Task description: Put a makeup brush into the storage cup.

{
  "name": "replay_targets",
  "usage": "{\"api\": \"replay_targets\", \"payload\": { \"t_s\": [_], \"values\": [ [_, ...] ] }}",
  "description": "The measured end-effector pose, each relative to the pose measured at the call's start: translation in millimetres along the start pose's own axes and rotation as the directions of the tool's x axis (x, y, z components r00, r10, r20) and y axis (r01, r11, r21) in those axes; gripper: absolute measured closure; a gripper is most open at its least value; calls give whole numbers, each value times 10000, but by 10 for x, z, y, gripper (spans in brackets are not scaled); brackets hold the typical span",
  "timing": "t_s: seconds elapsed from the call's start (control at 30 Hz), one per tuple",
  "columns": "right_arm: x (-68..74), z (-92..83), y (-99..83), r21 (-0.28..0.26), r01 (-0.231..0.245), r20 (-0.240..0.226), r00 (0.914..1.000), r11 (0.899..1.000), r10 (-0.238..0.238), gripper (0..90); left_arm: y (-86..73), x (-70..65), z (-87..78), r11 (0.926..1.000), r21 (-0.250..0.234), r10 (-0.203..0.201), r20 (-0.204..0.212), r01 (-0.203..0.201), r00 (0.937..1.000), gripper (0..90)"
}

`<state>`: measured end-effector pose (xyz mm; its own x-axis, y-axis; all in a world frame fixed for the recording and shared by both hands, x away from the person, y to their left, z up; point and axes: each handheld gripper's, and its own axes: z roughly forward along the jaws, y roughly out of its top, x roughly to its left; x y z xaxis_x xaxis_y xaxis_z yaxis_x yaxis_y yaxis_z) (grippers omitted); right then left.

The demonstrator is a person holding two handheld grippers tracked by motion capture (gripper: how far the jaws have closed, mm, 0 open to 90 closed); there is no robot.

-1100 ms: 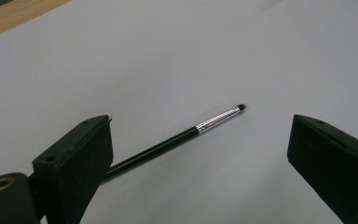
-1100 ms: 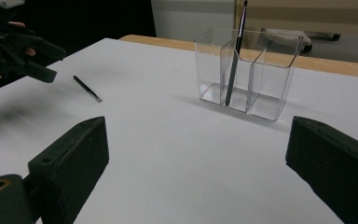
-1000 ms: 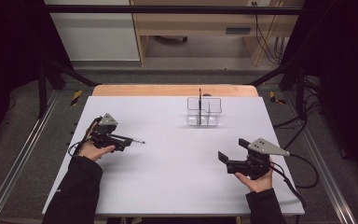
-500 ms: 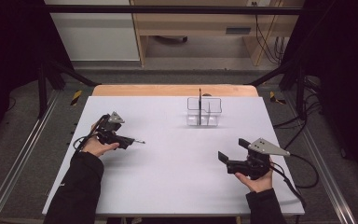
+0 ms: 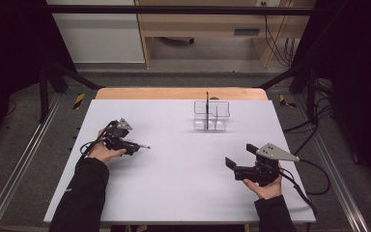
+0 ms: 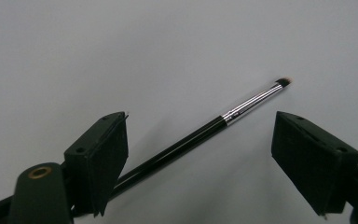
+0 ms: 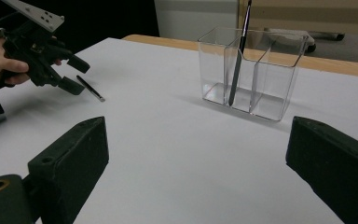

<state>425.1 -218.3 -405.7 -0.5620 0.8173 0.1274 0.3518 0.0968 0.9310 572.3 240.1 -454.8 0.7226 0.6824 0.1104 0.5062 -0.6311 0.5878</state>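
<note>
A thin black makeup brush (image 6: 205, 133) with a silver ferrule lies flat on the white table (image 5: 174, 193). My left gripper (image 6: 200, 116) is low over it, with the handle between the jaws. The jaws have just been closing, but a wide gap remains and the right pad is clear of the brush. From above, the left gripper (image 5: 134, 147) sits at the table's left with the brush tip (image 5: 144, 146) poking out to the right. My right gripper (image 5: 239, 155) rests open at the right, nothing between its jaws. It faces the left gripper (image 7: 74, 74) and the brush (image 7: 91, 88).
A clear divided organizer (image 5: 211, 116) stands at the back centre of the table, and one dark brush (image 7: 240, 51) stands upright in it. A wooden strip (image 5: 174, 93) borders the table's far edge. Cables trail off the right side.
My left hand has shifted a little to the right and sunk toward the table, bringing its jaws down around the brush. The right hand has kept still.
</note>
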Motion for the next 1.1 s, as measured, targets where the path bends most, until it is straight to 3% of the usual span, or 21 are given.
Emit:
{"api": "replay_targets", "payload": {
  "t_s": [0.4, 0.73, 1.1],
  "values": [
    [17, 9, 1, 44, 68, -28, 10000, 10000, -68, 62, -12, -7, 92, 9998, 192, 47, -88, -45, 10000, 295],
    [23, 4, 6, 23, 80, -65, 9999, 10000, -80, 63, -24, 22, 90, 9988, 244, -435, 514, 423, 9977, 409],
    [32, 3, 9, 19, 114, -49, 9999, 9999, -114, 63, -2, -11, 77, 9970, 454, -651, 469, 630, 9968, 483]
  ]
}}
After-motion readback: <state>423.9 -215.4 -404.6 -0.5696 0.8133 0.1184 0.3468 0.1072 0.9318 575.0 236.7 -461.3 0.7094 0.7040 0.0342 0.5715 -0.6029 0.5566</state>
